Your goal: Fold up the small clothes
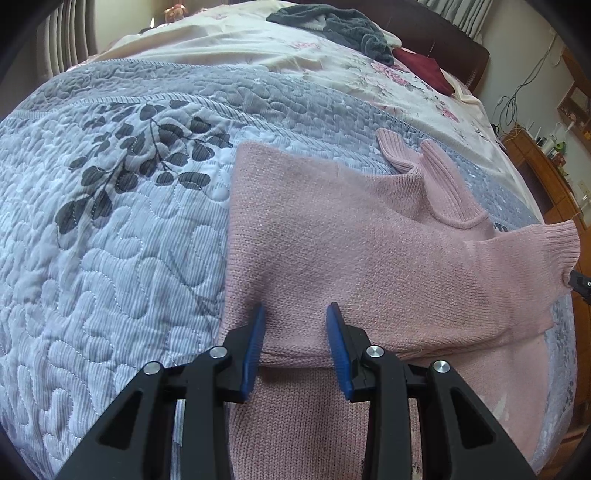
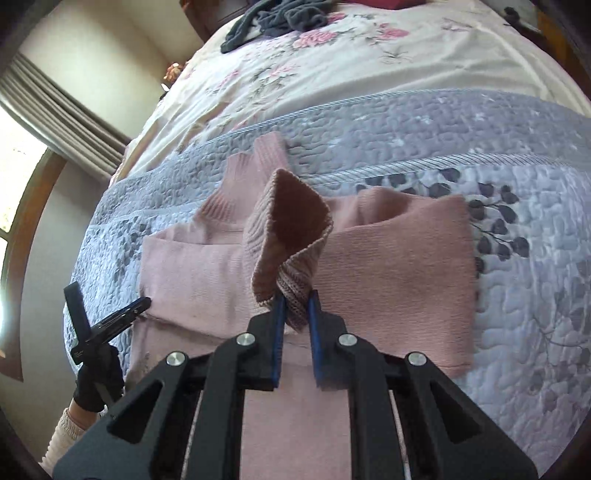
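The right gripper pinches the ribbed sleeve cuff, lifted above the pink sweater. The left gripper hovers spread over the sweater's folded edge. The sweater lies on the grey quilt; beyond it, dark clothes.

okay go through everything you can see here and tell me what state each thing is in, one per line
Pink sweater: spread flat on the quilt, partly folded.
Sleeve cuff: lifted off the sweater, pinched in the right tongs.
Right tongs: shut on the sleeve cuff.
Left tongs: open, over the sweater's edge.
Dark grey garment: crumpled in a heap.
Quilt: spread flat.
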Tool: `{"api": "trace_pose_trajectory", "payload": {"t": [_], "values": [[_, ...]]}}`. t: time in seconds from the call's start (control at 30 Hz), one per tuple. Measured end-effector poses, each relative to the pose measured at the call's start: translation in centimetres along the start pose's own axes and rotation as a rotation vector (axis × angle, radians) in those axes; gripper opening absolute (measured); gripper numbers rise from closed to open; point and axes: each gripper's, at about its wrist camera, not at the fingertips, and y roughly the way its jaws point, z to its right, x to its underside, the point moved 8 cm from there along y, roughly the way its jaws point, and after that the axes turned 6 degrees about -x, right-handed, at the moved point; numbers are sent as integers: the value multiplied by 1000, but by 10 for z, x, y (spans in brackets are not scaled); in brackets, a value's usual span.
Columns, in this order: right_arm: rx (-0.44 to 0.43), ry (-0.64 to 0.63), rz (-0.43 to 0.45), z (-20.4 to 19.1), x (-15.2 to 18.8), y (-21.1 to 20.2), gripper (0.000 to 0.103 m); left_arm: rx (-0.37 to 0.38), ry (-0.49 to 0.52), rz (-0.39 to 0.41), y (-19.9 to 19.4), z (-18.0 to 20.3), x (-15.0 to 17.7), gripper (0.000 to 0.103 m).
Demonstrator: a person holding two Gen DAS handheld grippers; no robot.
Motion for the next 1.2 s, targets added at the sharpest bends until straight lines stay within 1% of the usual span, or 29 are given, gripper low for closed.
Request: {"api": "trace_pose_trajectory", "payload": {"t": [0.07,0.17,0.2,0.23,0.3,0.33,0.4,0.47,0.53,0.57,0.67,0.73,0.8,0.87,0.9,0.97,1.1,1.2], "values": [[13,40,-31,25,8,6,11,-12,9,-3,0,0,0,35],[79,77,-94,61,25,20,11,-33,27,-9,1,2,0,35],[99,88,-108,69,32,21,11,-39,33,-12,0,2,-1,35],[106,97,-104,75,35,19,11,-44,40,-18,-1,3,-1,35],[96,94,-76,75,35,9,11,-63,37,-24,-7,4,-5,35],[102,75,-55,72,33,2,13,-69,29,-10,-13,6,-8,35],[109,23,-15,61,26,-10,14,-48,21,32,-25,17,-15,37],[71,-3,19,44,16,-18,14,-32,45,54,-32,35,-20,39],[28,-26,31,27,7,-18,14,-19,93,62,-33,57,-22,40],[20,-43,19,20,6,-14,16,-11,116,58,-31,67,-21,42],[59,-73,-27,16,5,8,16,-11,152,35,-18,86,-18,43],[69,-54,-54,24,9,20,16,-26,152,16,-9,86,-14,43],[103,-47,-64,37,16,26,16,-37,147,2,-2,80,-10,43],[118,-26,-72,51,23,28,15,-34,149,7,1,75,-7,43],[115,-11,-75,57,27,30,13,-32,155,13,1,73,-6,43],[93,14,-73,66,32,31,10,-35,171,17,2,73,-3,43],[74,30,-66,70,34,34,10,-57,214,35,4,76,3,43],[86,16,-73,68,34,36,10,-44,216,38,4,75,3,44]]}}
